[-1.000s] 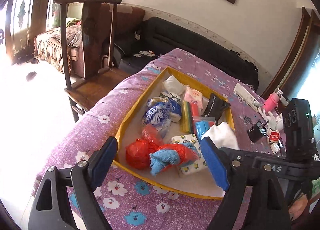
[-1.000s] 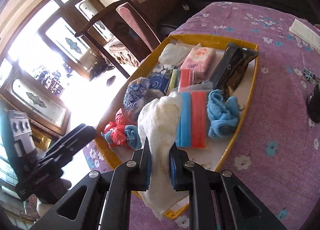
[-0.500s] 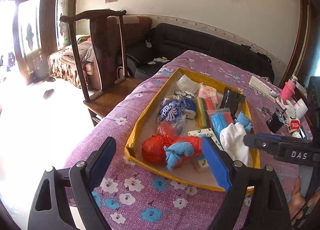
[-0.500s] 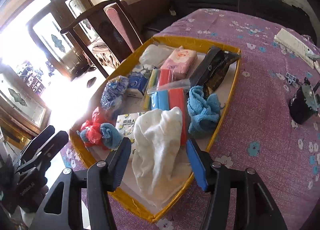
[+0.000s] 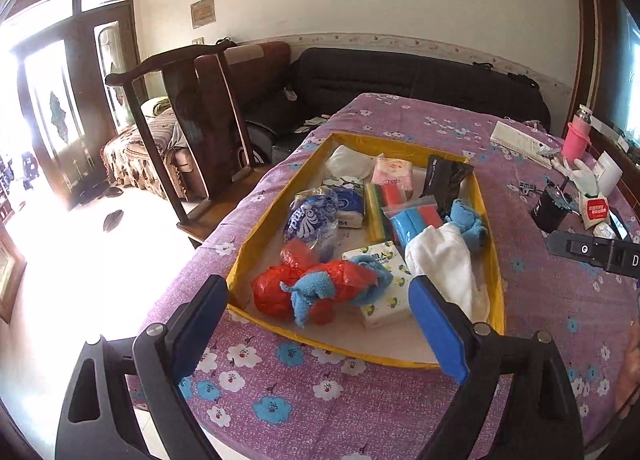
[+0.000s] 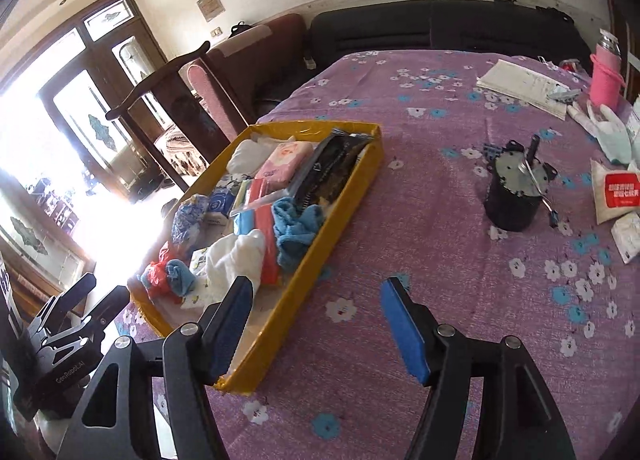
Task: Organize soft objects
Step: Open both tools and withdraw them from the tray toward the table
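A yellow-rimmed tray point(image 5: 495, 260) on the purple flowered tablecloth holds soft things. Among them are a white towel point(image 5: 440, 260), a blue cloth point(image 5: 466, 220), a red bag point(image 5: 276, 296) wrapped with another blue cloth, tissue packs and a black pouch point(image 5: 444, 180). My left gripper point(image 5: 316, 300) hovers before the tray's near edge, its jaws opening with nothing between them. My right gripper point(image 6: 316, 292) hangs over the cloth just right of the tray point(image 6: 340, 220), its jaws also opening and empty. The white towel point(image 6: 236, 256) lies free in the tray.
A black cylinder point(image 6: 516, 196), a pink bottle point(image 6: 606, 76), papers point(image 6: 520, 84) and a red-labelled white packet point(image 6: 618, 192) sit on the table's right side. A dark wooden chair point(image 5: 192, 120) stands left of the table, with a black sofa behind.
The right gripper let go of the white towel, which now lies in the tray, then drew back and swung right. The left gripper backed away from the tray.
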{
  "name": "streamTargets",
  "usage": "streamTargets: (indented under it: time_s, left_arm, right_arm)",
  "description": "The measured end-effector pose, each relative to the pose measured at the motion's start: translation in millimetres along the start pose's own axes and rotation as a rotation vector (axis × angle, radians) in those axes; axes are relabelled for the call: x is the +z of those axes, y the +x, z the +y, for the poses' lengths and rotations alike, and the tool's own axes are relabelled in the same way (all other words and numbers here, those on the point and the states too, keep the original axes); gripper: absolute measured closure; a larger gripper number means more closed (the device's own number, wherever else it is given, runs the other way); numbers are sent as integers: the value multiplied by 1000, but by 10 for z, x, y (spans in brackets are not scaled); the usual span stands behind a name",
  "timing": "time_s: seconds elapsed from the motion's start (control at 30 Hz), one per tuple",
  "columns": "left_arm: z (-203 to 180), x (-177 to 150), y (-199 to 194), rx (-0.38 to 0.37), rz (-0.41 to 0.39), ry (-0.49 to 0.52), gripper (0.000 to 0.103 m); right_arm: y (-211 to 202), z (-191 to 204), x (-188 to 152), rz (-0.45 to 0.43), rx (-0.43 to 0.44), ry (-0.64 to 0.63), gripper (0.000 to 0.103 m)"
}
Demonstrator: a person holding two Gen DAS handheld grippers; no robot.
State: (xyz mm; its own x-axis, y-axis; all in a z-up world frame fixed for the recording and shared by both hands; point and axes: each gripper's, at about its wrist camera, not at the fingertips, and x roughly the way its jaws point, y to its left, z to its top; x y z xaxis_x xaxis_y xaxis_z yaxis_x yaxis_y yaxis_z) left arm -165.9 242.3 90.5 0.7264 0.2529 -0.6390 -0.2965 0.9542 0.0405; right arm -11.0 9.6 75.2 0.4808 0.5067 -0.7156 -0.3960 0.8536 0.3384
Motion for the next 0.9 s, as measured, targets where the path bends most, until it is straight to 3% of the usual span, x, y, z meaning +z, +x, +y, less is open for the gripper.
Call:
streamTargets:
  time_s: [0.33, 0.9]
  left_arm:
    - [-447, -9, -125, -11, 2, 100, 11]
    - [-1203, -118, -37, -83, 48, 263, 11]
  right_arm:
    - [-283, -479, -120, -45, -24, 67, 31]
    - [-749, -1801, -365, -105, -159, 319, 32]
